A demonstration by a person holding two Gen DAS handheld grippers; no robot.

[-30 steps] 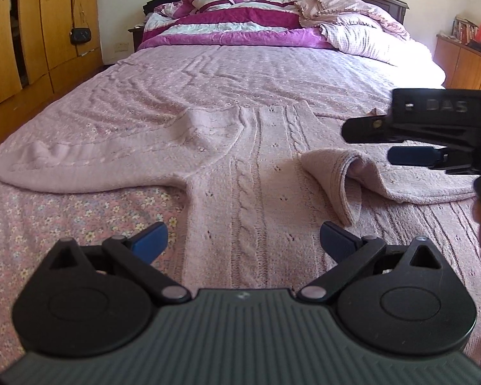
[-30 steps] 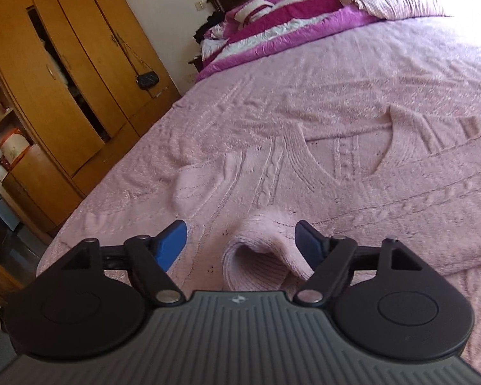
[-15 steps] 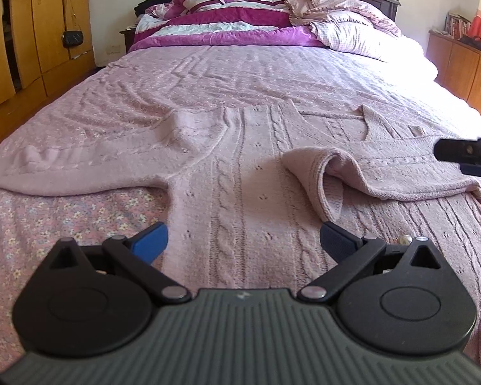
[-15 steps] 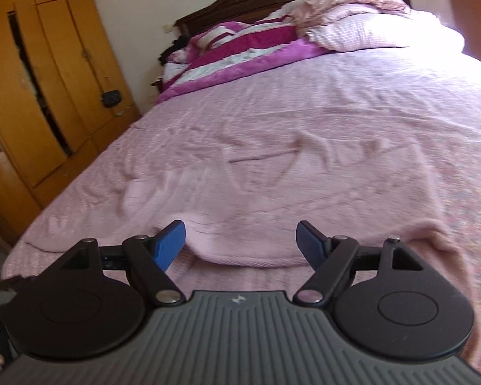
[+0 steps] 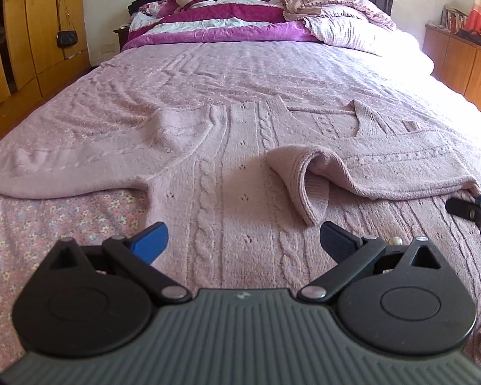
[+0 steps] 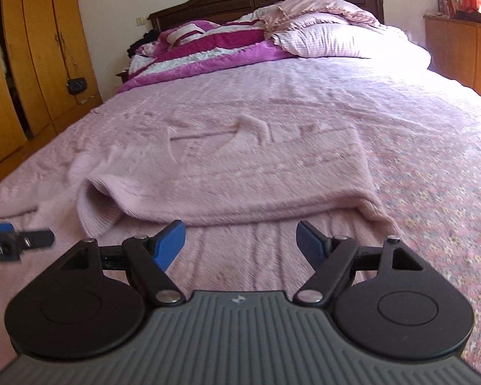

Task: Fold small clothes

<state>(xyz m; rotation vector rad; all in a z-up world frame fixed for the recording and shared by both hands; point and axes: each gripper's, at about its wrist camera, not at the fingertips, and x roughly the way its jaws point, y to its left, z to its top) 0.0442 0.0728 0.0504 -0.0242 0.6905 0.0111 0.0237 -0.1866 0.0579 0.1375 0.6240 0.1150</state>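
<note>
Nearest the cameras, the left gripper (image 5: 242, 240) and the right gripper (image 6: 240, 240) both stand wide apart with nothing between the blue pads, each hovering over the lower body of a pale pink cable-knit sweater (image 5: 227, 173) spread flat on the bed (image 5: 272, 67). The sweater lies front up, its V-neck (image 5: 320, 112) pointing toward the gripper; one sleeve (image 5: 64, 166) stretches out flat to the left, while the other sleeve (image 5: 368, 173) is folded across the chest, its ribbed cuff (image 5: 308, 189) curled open near the middle. Beyond it the pink bedspread runs to a heap of magenta and white bedding (image 5: 224, 16) at the headboard. Compared with a second ago, the right gripper has drawn away from the folded cuff to the sweater's right edge, so only its tip shows low at the left view's right border; the sweater itself lies unchanged.
</note>
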